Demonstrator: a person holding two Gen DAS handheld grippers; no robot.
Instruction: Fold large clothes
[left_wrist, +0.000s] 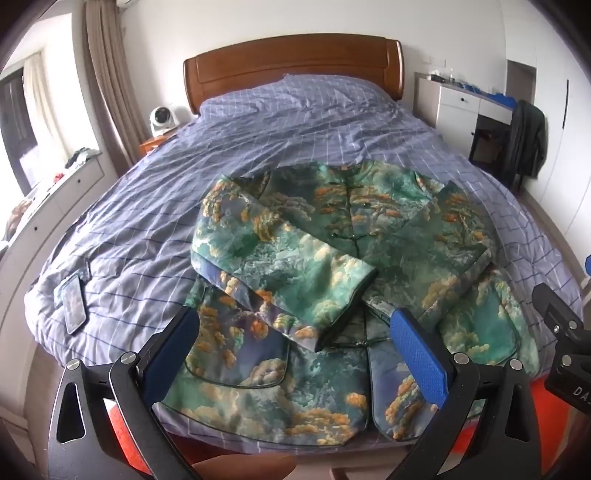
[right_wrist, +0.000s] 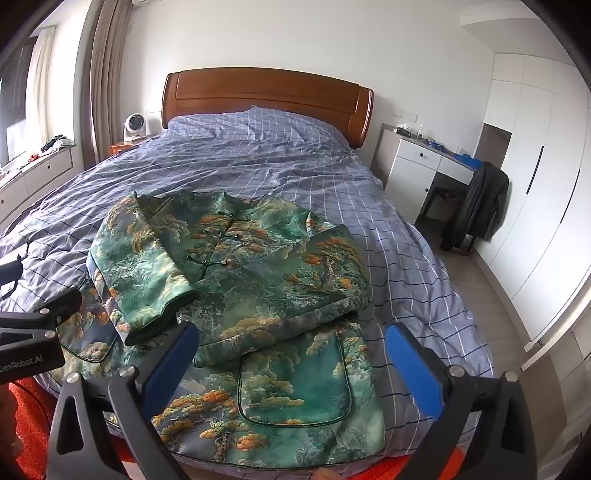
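A green jacket (left_wrist: 369, 236) with orange and cream tree print lies face up on the bed, both sleeves folded across its front; it also shows in the right wrist view (right_wrist: 266, 280). My left gripper (left_wrist: 295, 332) is open and empty, held above the jacket's hem near the foot of the bed. My right gripper (right_wrist: 291, 350) is open and empty, above the hem's right part with its pocket (right_wrist: 295, 380). The right gripper's body shows at the right edge of the left wrist view (left_wrist: 565, 332).
The bed has a blue checked cover (left_wrist: 295, 122) and a wooden headboard (left_wrist: 295, 62). A phone (left_wrist: 74, 299) lies on the cover at the left. A white desk (right_wrist: 417, 166) and a chair with a dark coat (right_wrist: 476, 206) stand at the right. Orange floor (right_wrist: 29, 424) lies below.
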